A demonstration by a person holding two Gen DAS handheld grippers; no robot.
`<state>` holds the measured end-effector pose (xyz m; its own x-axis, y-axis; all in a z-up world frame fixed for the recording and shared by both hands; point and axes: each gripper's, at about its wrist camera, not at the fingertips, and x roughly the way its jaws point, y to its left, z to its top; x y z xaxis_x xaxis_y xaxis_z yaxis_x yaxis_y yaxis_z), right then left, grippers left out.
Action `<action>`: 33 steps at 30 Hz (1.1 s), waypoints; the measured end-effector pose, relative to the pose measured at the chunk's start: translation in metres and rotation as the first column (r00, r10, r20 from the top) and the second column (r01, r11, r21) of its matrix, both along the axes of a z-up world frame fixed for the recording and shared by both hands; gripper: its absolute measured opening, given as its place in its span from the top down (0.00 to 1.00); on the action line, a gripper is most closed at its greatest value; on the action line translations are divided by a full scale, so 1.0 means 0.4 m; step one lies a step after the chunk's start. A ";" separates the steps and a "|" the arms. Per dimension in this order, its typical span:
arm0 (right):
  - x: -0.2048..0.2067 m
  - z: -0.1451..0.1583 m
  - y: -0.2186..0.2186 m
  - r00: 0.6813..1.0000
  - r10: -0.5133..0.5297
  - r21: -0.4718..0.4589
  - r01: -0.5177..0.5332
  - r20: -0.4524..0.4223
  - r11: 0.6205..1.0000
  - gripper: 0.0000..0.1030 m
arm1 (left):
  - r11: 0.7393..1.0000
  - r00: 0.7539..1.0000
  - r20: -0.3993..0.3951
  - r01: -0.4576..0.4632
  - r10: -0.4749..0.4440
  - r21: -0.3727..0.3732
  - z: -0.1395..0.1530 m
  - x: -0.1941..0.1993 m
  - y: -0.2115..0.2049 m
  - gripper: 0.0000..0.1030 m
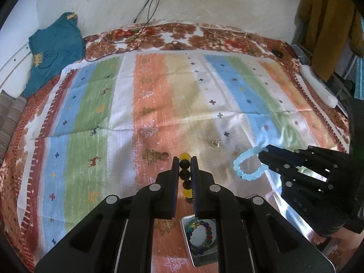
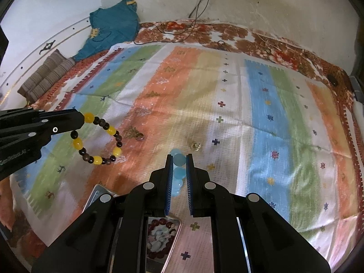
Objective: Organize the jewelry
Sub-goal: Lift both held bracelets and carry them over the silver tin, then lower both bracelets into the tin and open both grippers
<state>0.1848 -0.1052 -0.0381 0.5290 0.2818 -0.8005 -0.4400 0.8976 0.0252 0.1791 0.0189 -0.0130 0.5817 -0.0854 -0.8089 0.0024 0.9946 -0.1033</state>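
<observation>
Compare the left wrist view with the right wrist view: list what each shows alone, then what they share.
Only the left wrist view: a metal tray holding a multicoloured bead bracelet, and a mustard garment hanging at the right.

Only the right wrist view: a tray of dark red beads and pale stones, and the full loop of the yellow-and-dark bead bracelet.

Both: the left tongs shut on that bracelet, the right tongs shut on a pale blue bead bracelet, the striped cloth, a small gold ring and a teal garment.

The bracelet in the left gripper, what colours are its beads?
Yellow and dark brown beads, clearest in the right wrist view.
</observation>
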 end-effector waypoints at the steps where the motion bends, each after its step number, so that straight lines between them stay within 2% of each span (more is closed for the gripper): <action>1: -0.005 0.001 -0.001 1.000 0.002 0.003 -0.002 -0.001 1.000 0.88 | 1.000 1.000 0.003 0.003 -0.003 -0.002 0.003 -0.005 -0.002 0.91; 11: -0.064 0.041 -0.004 0.998 0.024 0.036 -0.026 0.050 0.999 0.88 | 0.999 0.999 0.035 0.039 -0.038 -0.005 0.033 -0.074 -0.026 0.91; 17: -0.097 0.047 -0.009 0.998 0.029 0.042 -0.031 0.056 0.999 0.88 | 0.998 0.997 0.046 0.055 -0.056 0.016 0.038 -0.110 -0.041 0.91; 33: -0.184 0.061 -0.012 0.995 0.067 0.067 -0.072 0.074 0.995 0.88 | 0.995 0.991 0.090 0.099 -0.099 -0.002 0.067 -0.212 -0.069 0.91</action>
